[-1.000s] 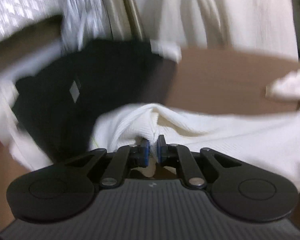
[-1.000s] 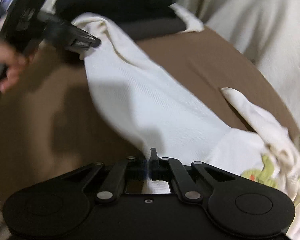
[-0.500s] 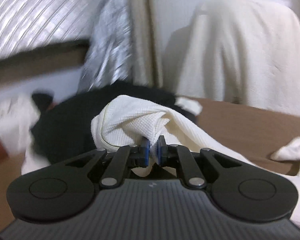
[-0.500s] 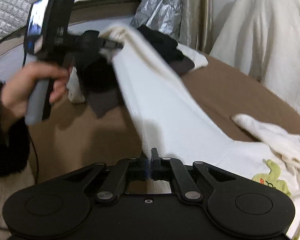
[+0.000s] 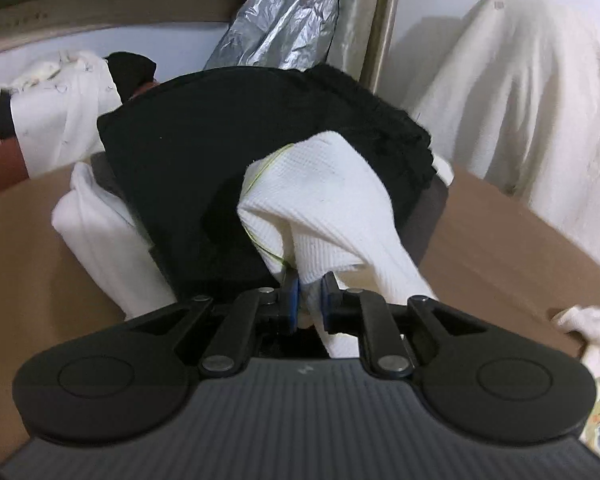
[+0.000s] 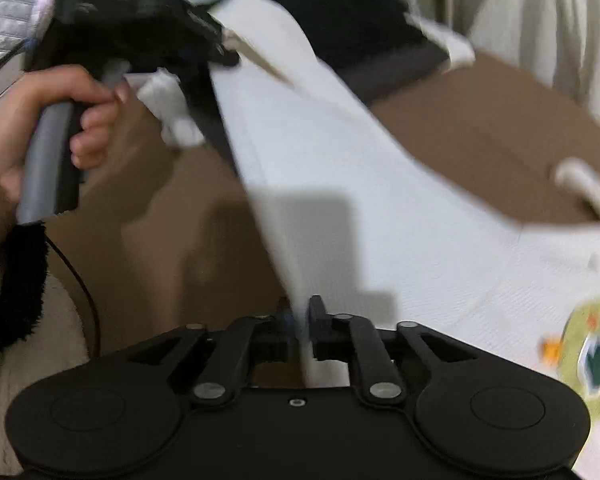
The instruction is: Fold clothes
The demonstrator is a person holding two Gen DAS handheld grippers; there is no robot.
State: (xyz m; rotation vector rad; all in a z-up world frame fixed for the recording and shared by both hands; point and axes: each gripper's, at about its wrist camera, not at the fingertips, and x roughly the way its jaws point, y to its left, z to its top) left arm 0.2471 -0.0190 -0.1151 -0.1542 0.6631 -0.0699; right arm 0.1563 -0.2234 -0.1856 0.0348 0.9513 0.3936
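A white waffle-knit garment (image 6: 340, 168) with a green print (image 6: 592, 352) at its right end is stretched in the air over the brown table (image 6: 500, 128). My left gripper (image 5: 310, 300) is shut on one bunched end of it (image 5: 320, 200). It also shows in the right wrist view (image 6: 216, 46), held by a hand at upper left. My right gripper (image 6: 300, 320) is shut on the garment's near edge. The far part of the garment hangs off to the right.
A pile of black clothes (image 5: 220, 152) and white folded pieces (image 5: 100, 220) lies at the table's far left. A cream sheet (image 5: 520, 100) covers something behind the table. Silver foil (image 5: 284, 20) hangs on the wall. A white cloth (image 5: 588, 320) lies at right.
Both grippers have lifted the white garment off the table and drawn it taut. My left gripper has risen and now faces the black pile more closely.
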